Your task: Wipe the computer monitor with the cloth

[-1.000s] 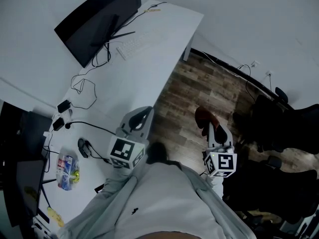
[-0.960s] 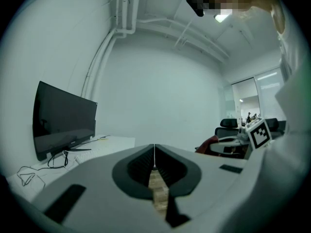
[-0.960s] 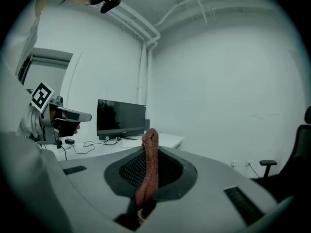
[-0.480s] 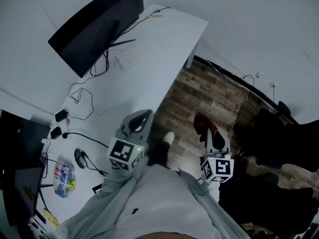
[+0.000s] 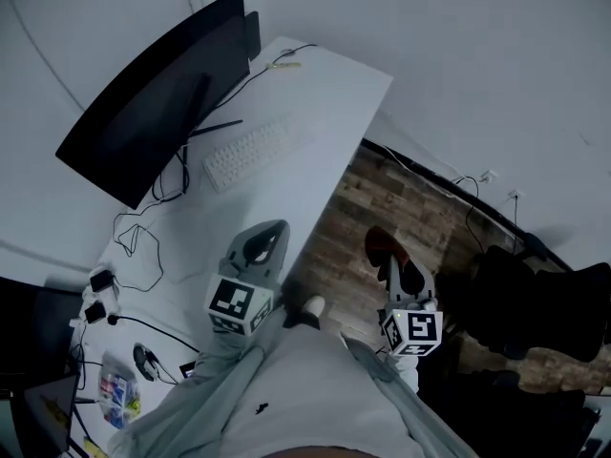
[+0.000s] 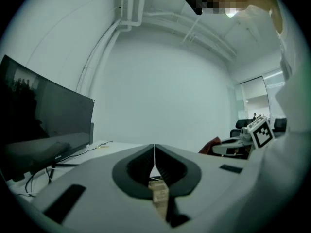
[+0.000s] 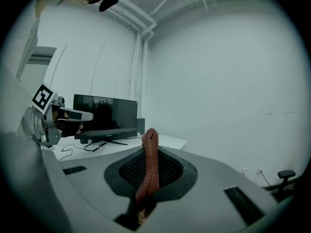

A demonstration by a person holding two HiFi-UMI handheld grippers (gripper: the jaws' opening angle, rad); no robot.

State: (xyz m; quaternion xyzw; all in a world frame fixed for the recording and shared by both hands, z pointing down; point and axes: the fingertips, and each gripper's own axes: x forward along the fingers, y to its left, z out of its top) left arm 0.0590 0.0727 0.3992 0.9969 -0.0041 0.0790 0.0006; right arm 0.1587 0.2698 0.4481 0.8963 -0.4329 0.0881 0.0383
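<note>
Though apart from monitor (image 5: 153, 113), cloth (image 7: 148, 176) within right tool (image 7: 151, 152).

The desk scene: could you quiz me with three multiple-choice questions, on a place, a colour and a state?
1. Where does the keyboard lie? A) on the white desk, in front of the monitor; B) on a shelf; C) in a drawer.
2. What colour is the cloth? A) blue; B) reddish-brown; C) yellow.
3. How is the right gripper? A) open and empty; B) shut on a pen; C) shut on the cloth.
Answers: 1 A: the head view shows it on the desktop before the screen. 2 B: it looks rust red in the right gripper view. 3 C: the cloth stands pinched between its jaws.
</note>
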